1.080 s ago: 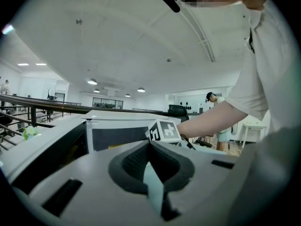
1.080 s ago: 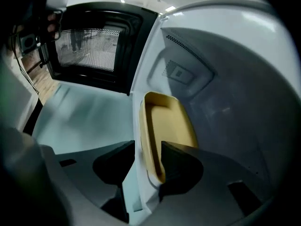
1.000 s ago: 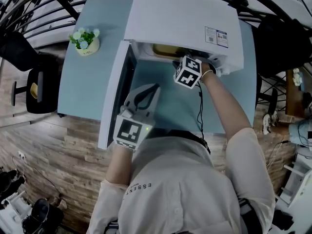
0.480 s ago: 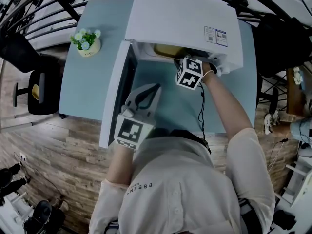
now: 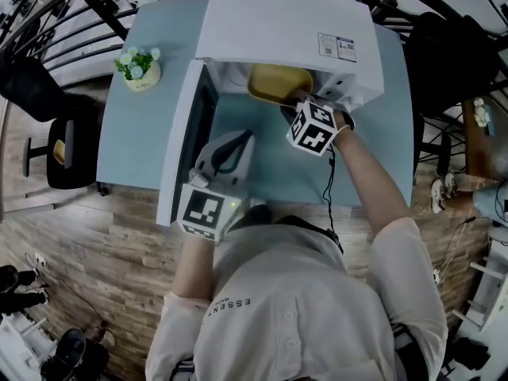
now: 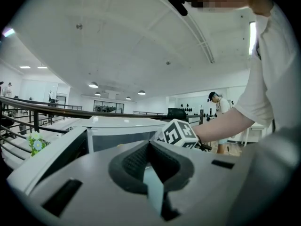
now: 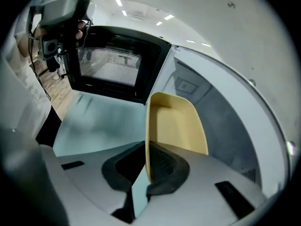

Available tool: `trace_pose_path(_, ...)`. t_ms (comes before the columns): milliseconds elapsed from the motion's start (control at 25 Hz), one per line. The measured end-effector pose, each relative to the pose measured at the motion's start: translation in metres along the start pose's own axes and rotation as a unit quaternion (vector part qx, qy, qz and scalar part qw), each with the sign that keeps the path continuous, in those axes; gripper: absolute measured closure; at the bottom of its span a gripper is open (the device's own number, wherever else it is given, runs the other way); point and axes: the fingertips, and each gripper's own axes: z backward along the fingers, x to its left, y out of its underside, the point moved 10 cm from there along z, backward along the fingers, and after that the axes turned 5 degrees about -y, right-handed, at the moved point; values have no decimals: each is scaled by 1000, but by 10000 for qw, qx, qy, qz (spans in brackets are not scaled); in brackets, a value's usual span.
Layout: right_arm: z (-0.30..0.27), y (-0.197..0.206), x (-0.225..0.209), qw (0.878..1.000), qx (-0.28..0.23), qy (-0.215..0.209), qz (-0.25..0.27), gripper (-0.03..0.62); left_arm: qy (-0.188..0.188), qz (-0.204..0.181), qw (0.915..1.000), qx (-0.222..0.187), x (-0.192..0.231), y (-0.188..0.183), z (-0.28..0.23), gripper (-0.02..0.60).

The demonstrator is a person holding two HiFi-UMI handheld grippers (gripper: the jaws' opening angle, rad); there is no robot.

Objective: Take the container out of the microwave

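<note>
Door open at L, walls off that side. Tabletop in front of microwave free. Flower pot well off L.

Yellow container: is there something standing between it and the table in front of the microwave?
Nothing visible. The right hand-held gripper is shut on the rim of the yellow container at the mouth of the microwave; the door stands wide open at the left. The left hand-held gripper hovers near the door, beside the path.
</note>
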Motion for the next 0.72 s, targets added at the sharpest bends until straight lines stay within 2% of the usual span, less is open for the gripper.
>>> trace_pose_path(320,57,9,53,9940,-867,134,-659,565,-277,-13,9996,-69,-25,-4,32,580)
trace_pose_path(480,84,10,80,9880,-1259,172,-879,565,-443,127,9989,-95,-42,-5,50,580)
trace_pose_path(600,109,11,96,9773,-1708,263,-1226,565,-457,156,9988,-113,-56,-9,63,580)
trace_pose_path(720,138,8,108,9597,-2255,384,-1633,565,-503,46,9986,-138,-67,-16,74,580)
